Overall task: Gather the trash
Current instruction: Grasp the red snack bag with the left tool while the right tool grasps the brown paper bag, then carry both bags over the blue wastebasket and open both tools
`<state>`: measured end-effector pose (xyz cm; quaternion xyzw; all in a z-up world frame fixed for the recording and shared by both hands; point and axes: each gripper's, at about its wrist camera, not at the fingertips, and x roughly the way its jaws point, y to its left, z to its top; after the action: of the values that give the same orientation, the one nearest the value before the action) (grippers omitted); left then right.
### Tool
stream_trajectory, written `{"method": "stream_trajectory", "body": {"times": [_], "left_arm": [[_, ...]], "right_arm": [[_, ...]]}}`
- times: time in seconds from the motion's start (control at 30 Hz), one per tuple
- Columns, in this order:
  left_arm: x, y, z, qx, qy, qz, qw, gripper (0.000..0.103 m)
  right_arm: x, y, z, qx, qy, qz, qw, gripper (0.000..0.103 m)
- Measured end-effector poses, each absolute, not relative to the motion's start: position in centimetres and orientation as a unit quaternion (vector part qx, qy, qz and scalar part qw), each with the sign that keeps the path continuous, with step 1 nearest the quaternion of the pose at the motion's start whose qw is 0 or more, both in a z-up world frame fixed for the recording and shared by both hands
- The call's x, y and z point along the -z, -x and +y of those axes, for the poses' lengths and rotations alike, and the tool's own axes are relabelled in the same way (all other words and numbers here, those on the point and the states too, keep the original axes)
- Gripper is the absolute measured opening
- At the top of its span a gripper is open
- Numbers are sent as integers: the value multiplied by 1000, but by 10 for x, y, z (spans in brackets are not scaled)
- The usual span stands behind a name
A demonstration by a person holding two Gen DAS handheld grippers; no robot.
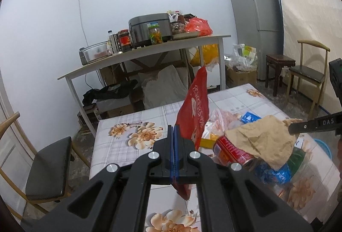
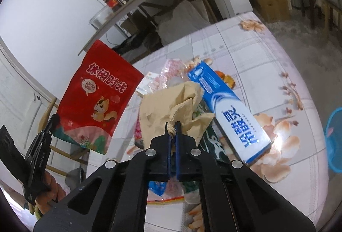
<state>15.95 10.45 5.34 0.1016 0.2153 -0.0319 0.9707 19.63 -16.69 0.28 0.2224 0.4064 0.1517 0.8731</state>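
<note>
My left gripper point(image 1: 173, 128) is shut on a red snack bag point(image 1: 195, 110) and holds it upright above the floral table point(image 1: 132, 122); the bag also shows in the right wrist view point(image 2: 96, 99). My right gripper point(image 2: 173, 125) is shut on a crumpled brown paper bag point(image 2: 171, 107), lifted over a trash pile; the paper bag also shows in the left wrist view point(image 1: 263, 140). In the pile lie a red can point(image 1: 233, 150), a blue toothpaste box point(image 2: 230, 112), blue wrappers point(image 1: 271, 174) and pink plastic point(image 2: 171, 73).
A blue bin point(image 2: 333, 137) stands at the table's right edge. Chairs stand at the left point(image 1: 49, 163) and far right point(image 1: 307, 73). A cluttered side table point(image 1: 149, 50) with a rice cooker and jars stands behind, and a fridge point(image 1: 256, 18) beyond it.
</note>
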Motion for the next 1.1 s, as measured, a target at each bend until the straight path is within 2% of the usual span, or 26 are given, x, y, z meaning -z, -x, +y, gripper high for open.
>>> {"method": "stream_trajectory", "body": {"times": [0.63,1.1], "left_arm": [[-97,-137,112,42,-70,159,984,0],[-139,-132,23,160,-92,113,976,0]], "right_arm": [[-78,-167,-188,-178,-239,291,909,2],[-89,-109,-266,-107,-275,225,929,2]]}}
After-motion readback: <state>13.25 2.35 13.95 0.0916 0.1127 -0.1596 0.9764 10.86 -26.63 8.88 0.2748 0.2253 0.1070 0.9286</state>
